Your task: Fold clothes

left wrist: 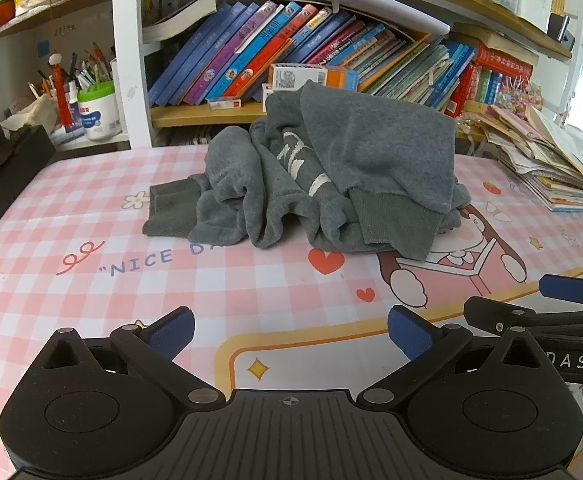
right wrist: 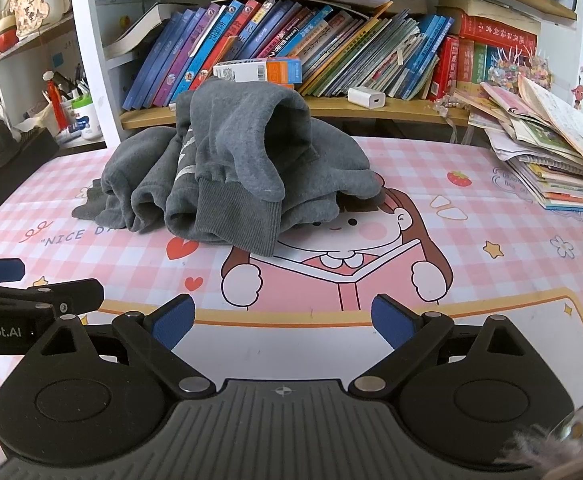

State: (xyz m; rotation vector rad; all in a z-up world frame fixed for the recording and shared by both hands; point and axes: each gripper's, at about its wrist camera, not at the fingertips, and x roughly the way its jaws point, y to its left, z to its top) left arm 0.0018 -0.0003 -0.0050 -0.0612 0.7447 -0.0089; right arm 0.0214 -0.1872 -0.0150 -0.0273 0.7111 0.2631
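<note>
Folding has not begun, as far as these views show: the grey sweatshirt [left wrist: 311,176] sits in a crumpled heap on the pink checked table mat [left wrist: 91,280], with no tidy edge or flat panel anywhere. Everything is left to do, I judge: spread the garment out, find the sleeves and hem, then make the folds.

The sweatshirt lies toward the far side of the mat, just in front of the bookshelf [left wrist: 331,60] and partly covering the cartoon girl [right wrist: 371,220] printed on the mat. It is a thick, fleecy grey knit, bunched so that one part stands up like a tent with a hollow opening facing the right wrist camera. A ribbed cuff or hem band [right wrist: 235,220] hangs down at the near side of the heap, and another ribbed end [left wrist: 167,212] lies flat on the mat at the heap's left. White lettering [left wrist: 299,164] shows in the creases (too folded to read).

The left gripper [left wrist: 290,334] hovers over the mat on the near side of the sweatshirt, well apart from it, jaws spread wide and holding nothing. The right gripper [right wrist: 282,322] is likewise on the near side of the sweatshirt, jaws wide apart and empty. The two sit side by side, each catching the other at the edge of its view.
</note>
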